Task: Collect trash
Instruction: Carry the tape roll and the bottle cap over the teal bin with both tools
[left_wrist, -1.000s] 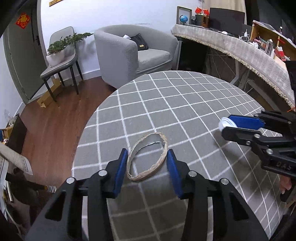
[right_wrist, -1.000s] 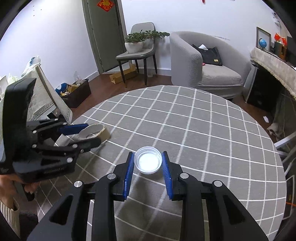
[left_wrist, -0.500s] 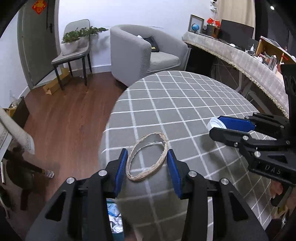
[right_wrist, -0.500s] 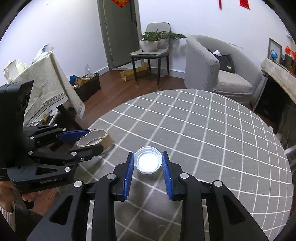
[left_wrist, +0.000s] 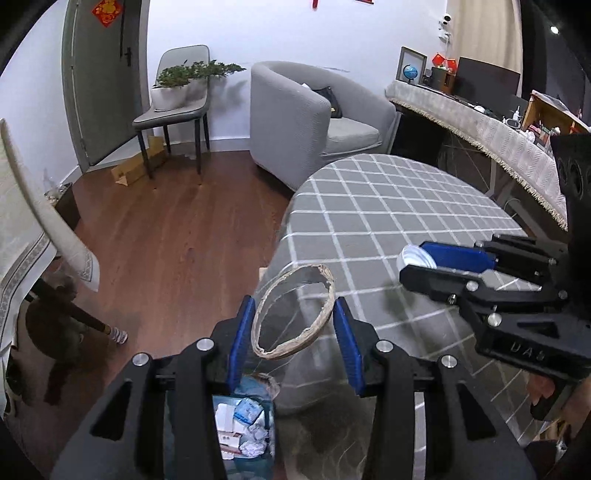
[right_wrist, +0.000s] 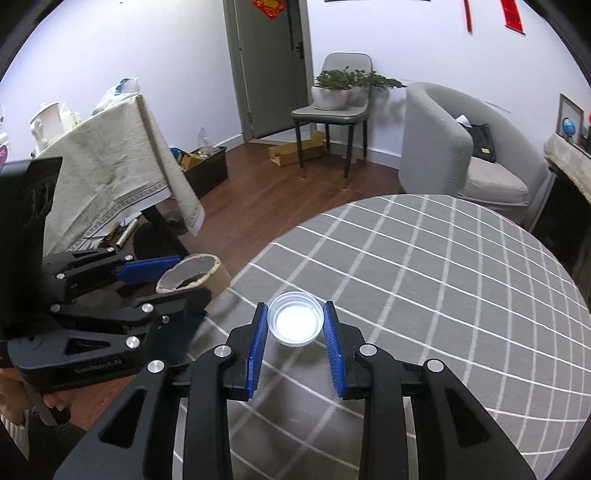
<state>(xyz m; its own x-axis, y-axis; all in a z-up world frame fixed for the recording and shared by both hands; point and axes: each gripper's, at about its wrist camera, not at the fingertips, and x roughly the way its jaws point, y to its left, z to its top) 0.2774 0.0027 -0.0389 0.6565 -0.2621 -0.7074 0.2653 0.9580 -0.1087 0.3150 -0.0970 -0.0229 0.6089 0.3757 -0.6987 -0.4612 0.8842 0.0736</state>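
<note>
Gripping left (left_wrist: 293, 338): pads pinch tape ring (left_wrist: 293, 312) (frayed cardboard).
Right (right_wrist: 295, 345): pads clamp white lid (right_wrist: 295, 324).

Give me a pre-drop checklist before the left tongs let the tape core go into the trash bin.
1. Empty tape core gripped between the left tongs: ok.
2. Core clear of the checked tablecloth edge: ok, it hangs past the edge.
3. Trash bin under the core: cannot tell; the bin shows below the tongs, exact alignment unclear.
4. Bin has room: ok, papers lie low inside.
5. White bottle cap held in the right tongs: ok.
6. Right tongs out of the drop path: ok, they sit to the side over the table.
</note>
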